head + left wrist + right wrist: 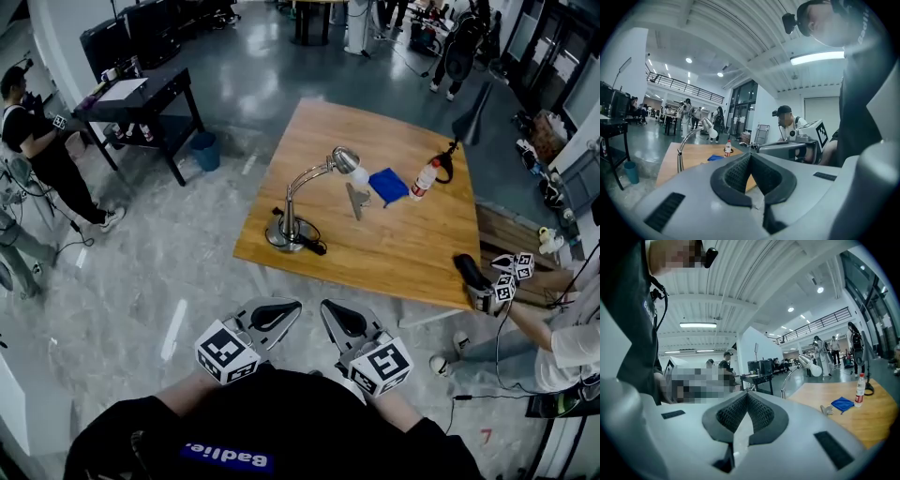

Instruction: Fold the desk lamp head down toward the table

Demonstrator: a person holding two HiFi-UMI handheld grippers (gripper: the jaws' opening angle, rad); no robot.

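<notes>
Both closed and empty, my left gripper (273, 315) and right gripper (343, 321), well short of the lamp (302, 197) on the table (403, 253). Neck looks bendy but stiff, so I'd grab by the head (345, 160).

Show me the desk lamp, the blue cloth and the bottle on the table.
desk lamp (344, 159), head view, on its metal head.
blue cloth (388, 186), head view, middle of the cloth.
bottle (423, 182), head view, on its clear body.
</notes>
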